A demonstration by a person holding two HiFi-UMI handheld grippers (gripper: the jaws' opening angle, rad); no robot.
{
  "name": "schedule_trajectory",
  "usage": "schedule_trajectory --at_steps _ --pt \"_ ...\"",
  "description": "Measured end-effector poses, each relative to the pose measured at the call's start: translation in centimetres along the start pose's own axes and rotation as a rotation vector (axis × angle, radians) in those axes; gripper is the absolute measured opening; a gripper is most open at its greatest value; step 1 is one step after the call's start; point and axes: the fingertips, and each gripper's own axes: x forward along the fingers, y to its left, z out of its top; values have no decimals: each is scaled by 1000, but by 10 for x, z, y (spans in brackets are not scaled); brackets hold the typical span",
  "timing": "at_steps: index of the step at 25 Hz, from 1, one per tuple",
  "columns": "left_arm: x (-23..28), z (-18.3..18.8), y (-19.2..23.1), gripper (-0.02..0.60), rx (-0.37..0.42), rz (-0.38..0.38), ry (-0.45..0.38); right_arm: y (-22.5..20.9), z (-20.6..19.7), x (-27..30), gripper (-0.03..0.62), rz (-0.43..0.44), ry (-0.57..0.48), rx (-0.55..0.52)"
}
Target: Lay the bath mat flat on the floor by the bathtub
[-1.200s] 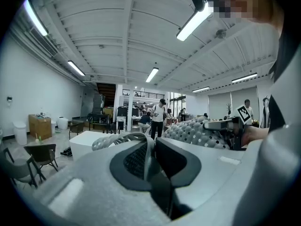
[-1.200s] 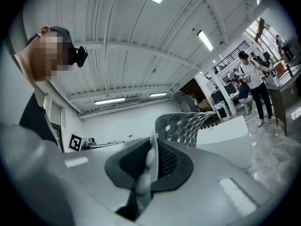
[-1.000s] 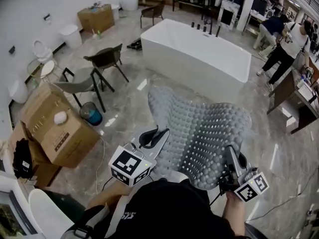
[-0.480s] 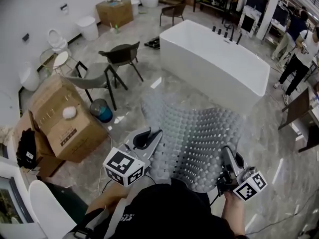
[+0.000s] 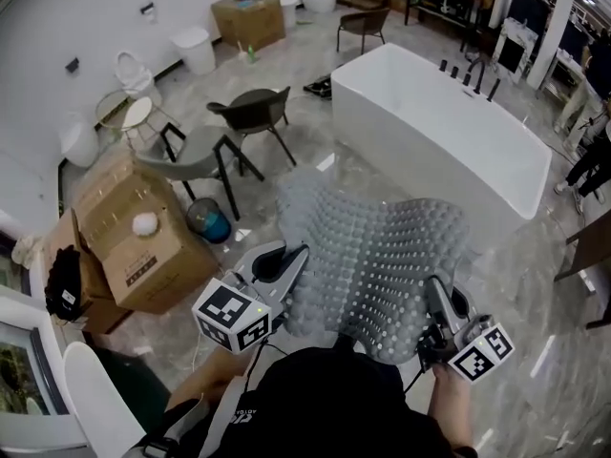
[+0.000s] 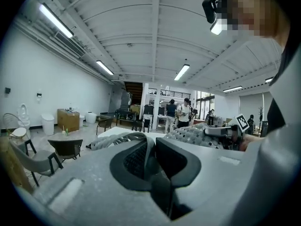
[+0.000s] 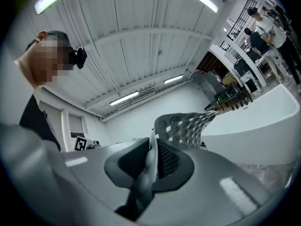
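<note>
**Item:** bath mat point(image 5: 377, 265), grey, studded with rounded bumps and pierced with small holes.
**Location:** held off the floor point(image 5: 286, 184) in front of the person, on the near side of the white bathtub point(image 5: 439, 132). It is not yet laid down.
**Hold:** the left tongs point(image 5: 286, 260) are closed on the near left edge, with the sheet pinched between the pads. The right tongs point(image 5: 434, 303) are closed on the near right edge in the same way.
**Handling (judged):** soft, rubbery and light. It bows between the two grips and its far corners curl. It will probably flop and fold unless kept spread, so the near corners, well apart, are the best places to hold it. The holes and studs give the pads purchase. It does not look fragile.
**Containers:**
- Cardboard box point(image 5: 134, 241), near left, flaps shut, with a white rounded object point(image 5: 144, 223) resting on top.
- Small round bin point(image 5: 208, 223) just beside the grey chair point(image 5: 205, 151), showing blue inside; what it holds cannot be told.
- Second cardboard box point(image 5: 246, 19), far left, with small items on top too small to identify.
</note>
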Motion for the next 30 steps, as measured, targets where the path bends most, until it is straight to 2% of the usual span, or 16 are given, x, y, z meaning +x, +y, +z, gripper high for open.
schedule_trajectory --at_steps 4,9,18,23,30 --pt "30 8 20 46 -3 33 -3 -26 15 30 31 59 8 -11" --pt "54 12 49 46 -12 63 2 -54 19 59 38 62 18 -1" --pt "97 25 111 48 -45 21 -14 -70 22 119 40 41 44 14" --pt "118 28 166 48 -38 -35 11 -76 22 180 38 -9 20 5" --pt "143 47 274 46 21 -144 41 -95 22 269 38 -169 -67 0"
